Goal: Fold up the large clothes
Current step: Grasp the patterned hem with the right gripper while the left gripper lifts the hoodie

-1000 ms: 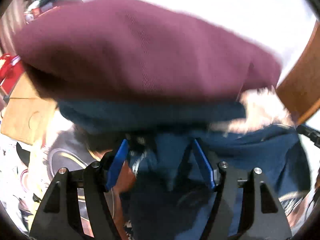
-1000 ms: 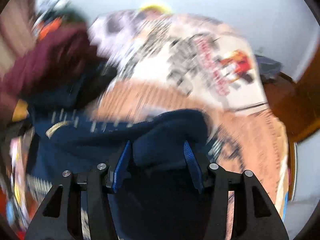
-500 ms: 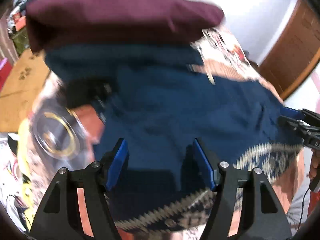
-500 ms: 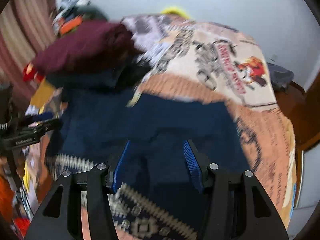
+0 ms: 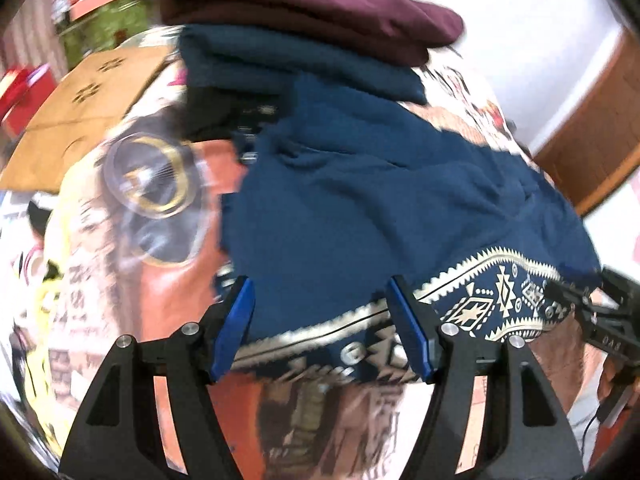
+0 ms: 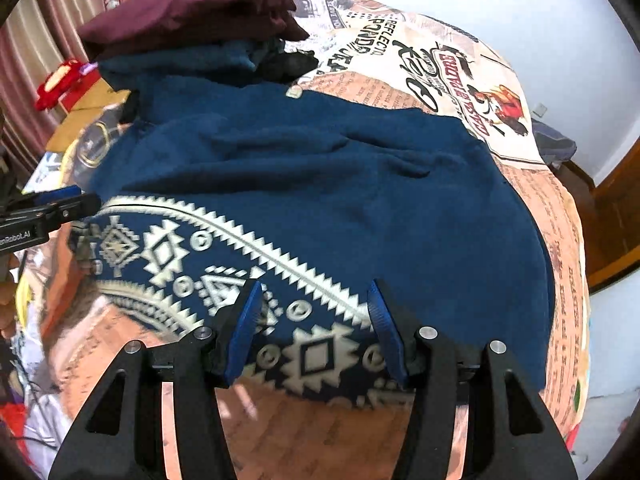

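The blue garment (image 6: 320, 184) lies spread mid-frame on the bed (image 6: 460, 76). Both the left gripper (image 5: 320, 312) and right gripper (image 6: 314, 312) stand apart over its patterned hem; I'd pinch the hem evenly before folding.

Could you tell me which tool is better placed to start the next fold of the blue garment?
Probably the right tool: it is open over the garment hem midway; the left tool sits nearer the corner.

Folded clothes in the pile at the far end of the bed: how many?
2 clearly: a maroon garment on top and a blue one beneath it. Dark fabric beside them may be a third; more could be hidden underneath.
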The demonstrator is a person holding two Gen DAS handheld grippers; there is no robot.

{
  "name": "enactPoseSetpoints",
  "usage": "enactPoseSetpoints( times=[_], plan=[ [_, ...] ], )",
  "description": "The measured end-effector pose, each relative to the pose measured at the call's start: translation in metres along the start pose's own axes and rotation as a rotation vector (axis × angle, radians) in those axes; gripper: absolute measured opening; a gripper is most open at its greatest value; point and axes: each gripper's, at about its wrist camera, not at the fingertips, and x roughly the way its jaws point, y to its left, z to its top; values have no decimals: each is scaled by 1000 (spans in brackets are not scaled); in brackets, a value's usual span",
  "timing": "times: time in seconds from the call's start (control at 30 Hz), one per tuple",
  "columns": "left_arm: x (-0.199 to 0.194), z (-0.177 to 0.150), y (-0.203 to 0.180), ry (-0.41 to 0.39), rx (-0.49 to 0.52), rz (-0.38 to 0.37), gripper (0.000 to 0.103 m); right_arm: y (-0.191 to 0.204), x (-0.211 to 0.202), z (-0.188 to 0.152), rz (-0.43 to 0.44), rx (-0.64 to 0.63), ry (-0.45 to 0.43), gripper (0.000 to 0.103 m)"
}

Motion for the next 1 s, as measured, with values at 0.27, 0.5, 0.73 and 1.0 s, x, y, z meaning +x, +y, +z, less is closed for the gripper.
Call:
enactPoseSetpoints(
  times=[0.27,0.5,0.73,1.0],
  plan=[
    [-11,-24,82,24,-327,-119,67,6,-27,-1,7,13,-66,51],
    [37,-49,102,232,-541,-455,68,13,-28,5,24,27,-78,51],
    [62,-31,86,224,-541,-486,68,20,-14,6,33,21,-51,51],
    [97,14,70,126,-579,-419,68,10,0,9,36,44,-25,51]
  ],
)
